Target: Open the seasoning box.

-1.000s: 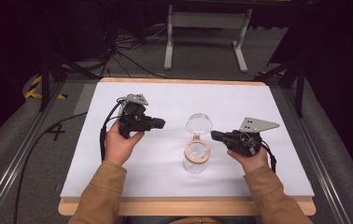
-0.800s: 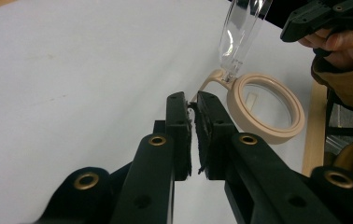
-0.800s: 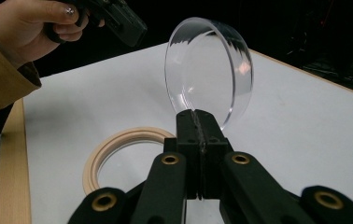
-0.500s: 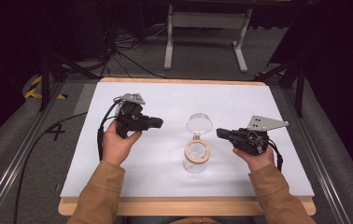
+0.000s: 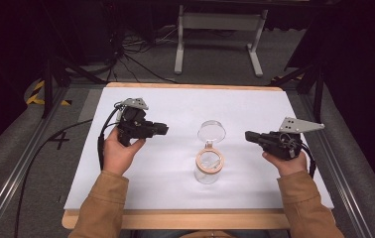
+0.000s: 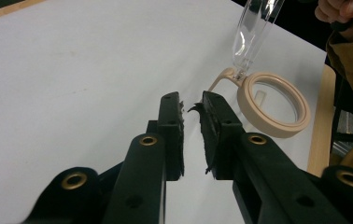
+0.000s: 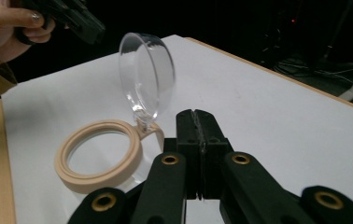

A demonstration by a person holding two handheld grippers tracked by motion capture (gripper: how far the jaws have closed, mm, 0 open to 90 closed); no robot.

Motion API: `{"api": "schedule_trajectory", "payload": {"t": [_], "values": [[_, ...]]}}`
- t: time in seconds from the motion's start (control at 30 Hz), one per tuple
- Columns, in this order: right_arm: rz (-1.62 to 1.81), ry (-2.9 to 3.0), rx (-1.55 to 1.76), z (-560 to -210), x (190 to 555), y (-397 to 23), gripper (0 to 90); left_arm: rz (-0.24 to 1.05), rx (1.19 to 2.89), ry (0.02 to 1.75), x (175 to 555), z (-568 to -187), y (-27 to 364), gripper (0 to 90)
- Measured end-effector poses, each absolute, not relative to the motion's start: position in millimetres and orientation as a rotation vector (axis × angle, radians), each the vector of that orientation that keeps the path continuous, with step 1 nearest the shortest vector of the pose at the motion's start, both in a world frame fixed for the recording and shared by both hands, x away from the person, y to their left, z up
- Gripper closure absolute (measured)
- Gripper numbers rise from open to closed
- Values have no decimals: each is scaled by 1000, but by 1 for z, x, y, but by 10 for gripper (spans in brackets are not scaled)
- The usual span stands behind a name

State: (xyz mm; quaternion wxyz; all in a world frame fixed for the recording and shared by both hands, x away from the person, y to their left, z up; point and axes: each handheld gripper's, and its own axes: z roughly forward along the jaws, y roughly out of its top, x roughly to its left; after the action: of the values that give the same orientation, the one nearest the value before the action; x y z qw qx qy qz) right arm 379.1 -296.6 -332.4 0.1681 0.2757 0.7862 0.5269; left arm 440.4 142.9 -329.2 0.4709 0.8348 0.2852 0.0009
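The jar stands mid-desk, lid flipped up; left gripper has just been opening on nothing, right gripper clenched empty, both clear of it.

From my seat the high view is split hard: the white desk is lit bright and even from above, while the floor and everything behind drop off to near black. Shadows on the sheet are soft and faint. In the left gripper view the near parts of the tongs go mushy and out of focus, same in the right gripper view. The clear lid picks up thin highlights along its rim. All three are a bit grainy.
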Motion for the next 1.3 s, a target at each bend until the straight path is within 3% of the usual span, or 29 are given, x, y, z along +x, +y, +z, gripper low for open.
{"api": "schedule_trajectory", "payload": {"t": [0.43, 0.7, 0.93, 1.13, 1.3], "values": [[1322, 2177, 982, -336, 390, -348, 870, 89, 2078, 806, 443, -335, 150, 576], [1250, 2184, 1105, -353, 400, -365, 851, 138, 2091, 860, 449, -347, 153, 499], [1201, 2198, 1189, -372, 410, -374, 808, 85, 2061, 884, 453, -355, 157, 476], [1185, 2201, 1255, -388, 417, -378, 744, 84, 2071, 898, 457, -362, 157, 470], [1149, 2177, 1315, -399, 423, -381, 587, 75, 2071, 917, 459, -367, 157, 461]]}}
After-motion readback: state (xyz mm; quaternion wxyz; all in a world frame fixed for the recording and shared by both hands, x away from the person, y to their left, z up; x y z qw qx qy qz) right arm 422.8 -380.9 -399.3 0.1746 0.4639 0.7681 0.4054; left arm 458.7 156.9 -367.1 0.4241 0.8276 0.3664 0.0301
